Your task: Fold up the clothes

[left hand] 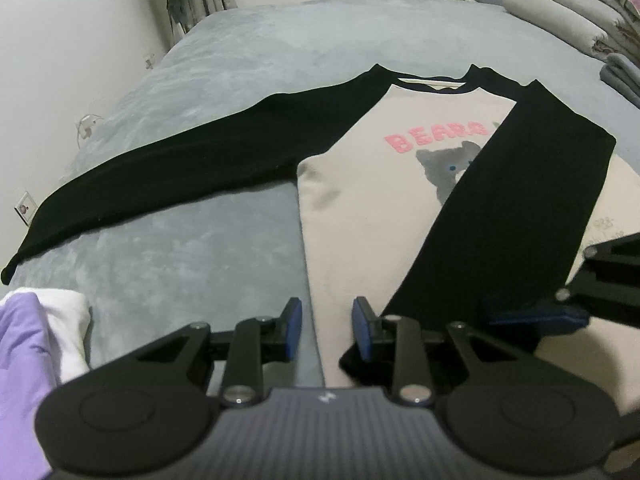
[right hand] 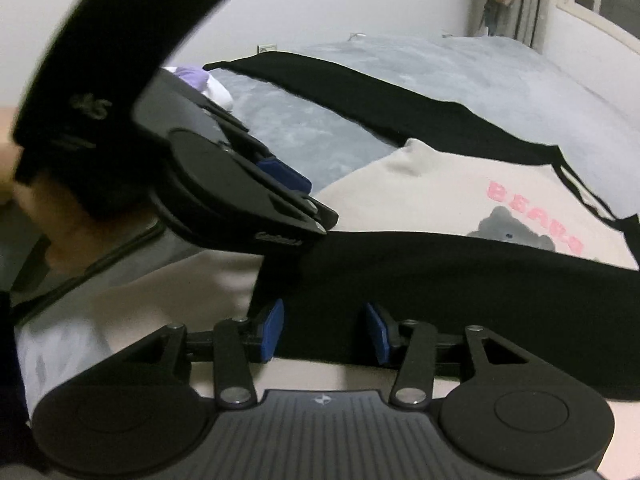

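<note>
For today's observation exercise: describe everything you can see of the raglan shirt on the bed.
The shirt lies face up on the grey plush bedcover. Its body is cream, looks like soft knit, with pink "BEAR" lettering and a grey bear print; sleeves and neckband are black. One sleeve stretches out sideways; the other is folded diagonally across the chest.

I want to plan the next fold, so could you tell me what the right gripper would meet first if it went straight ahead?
Most likely the black sleeve folded across the shirt; the open right gripper points straight at it, though depth is unclear.
</note>
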Motion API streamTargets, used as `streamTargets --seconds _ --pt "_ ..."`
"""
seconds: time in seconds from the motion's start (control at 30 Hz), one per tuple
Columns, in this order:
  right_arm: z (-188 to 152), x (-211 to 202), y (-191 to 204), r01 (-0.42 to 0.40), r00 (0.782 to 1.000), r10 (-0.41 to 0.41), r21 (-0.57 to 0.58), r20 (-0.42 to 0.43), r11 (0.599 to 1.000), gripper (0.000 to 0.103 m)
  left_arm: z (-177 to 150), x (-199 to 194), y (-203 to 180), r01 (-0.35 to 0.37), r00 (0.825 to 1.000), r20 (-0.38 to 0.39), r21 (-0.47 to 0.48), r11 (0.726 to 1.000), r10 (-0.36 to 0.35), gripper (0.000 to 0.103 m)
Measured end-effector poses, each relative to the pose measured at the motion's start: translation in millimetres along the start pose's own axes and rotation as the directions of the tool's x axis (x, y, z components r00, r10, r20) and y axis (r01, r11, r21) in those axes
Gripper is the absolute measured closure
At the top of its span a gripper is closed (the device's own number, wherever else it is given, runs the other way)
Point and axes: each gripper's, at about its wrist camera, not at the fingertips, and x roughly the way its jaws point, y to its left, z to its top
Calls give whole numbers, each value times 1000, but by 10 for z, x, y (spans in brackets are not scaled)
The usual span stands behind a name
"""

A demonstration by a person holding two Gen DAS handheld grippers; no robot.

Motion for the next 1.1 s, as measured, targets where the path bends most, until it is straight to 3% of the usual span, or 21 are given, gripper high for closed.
streamTargets --seconds 0.1,0.23,0.4,0.57,0.7,0.9,1.03,1.1 --pt "24 -124 -121 -10 1000 9 36 19 999 58 -12 -68 -4 6 1000 14 -4 1000 -6 81" --pt "-20 -351 -398 80 996 -84 105 36 991 56 -47 -150 -62 3 999 35 7 1000 -4 80" --pt "-300 -203 -605 112 988 -95 137 -124 984 50 -124 -221 -255 24 998 48 64 998 -27 80" --pt "-307 -465 -616 97 994 -86 166 -72 981 49 -271 -186 -538 -25 998 55 188 982 15 79" --pt "-312 -707 -666 94 996 -92 194 -21 976 46 -255 -245 -450 -14 999 39 145 989 9 79" --pt "-329 -836 -828 140 990 -140 229 -16 963 44 -223 -341 -300 4 1000 14 70 998 -5 77" --pt "-311 -905 -909 120 991 -133 278 31 953 41 -48 -506 -76 -8 999 45 9 1000 7 76" --pt "-277 -872 -915 121 990 -137 278 40 953 39 74 -581 120 15 997 75 -78 997 -9 72"
